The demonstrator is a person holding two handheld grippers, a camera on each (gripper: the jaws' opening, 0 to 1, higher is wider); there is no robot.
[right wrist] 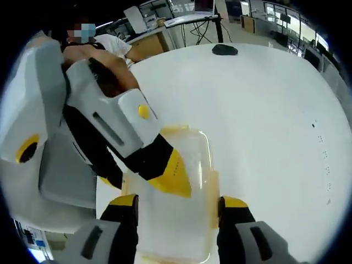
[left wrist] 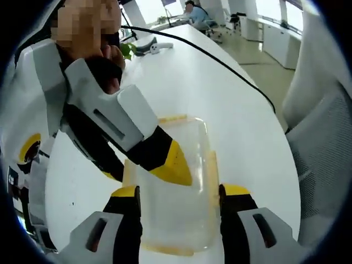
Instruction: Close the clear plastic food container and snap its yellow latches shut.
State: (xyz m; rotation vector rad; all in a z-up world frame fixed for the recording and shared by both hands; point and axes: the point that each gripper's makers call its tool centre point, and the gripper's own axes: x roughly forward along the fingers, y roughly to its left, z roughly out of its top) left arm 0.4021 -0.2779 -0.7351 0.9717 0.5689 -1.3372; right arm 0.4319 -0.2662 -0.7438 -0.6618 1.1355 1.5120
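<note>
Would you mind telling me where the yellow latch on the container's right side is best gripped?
Take the latch along its long outer edge, coming in from the right side of the container. It runs as a thin strip down that wall, so a claw pressing inward across it toward the wall should seat it, probably.

**No readable text**

No word, number, brand or sign can be read in either view — the small blue-and-white sticker at the lower left of the right gripper view, and the dark patch at the left edge of the left gripper view, are too small and blurred to make out
</note>
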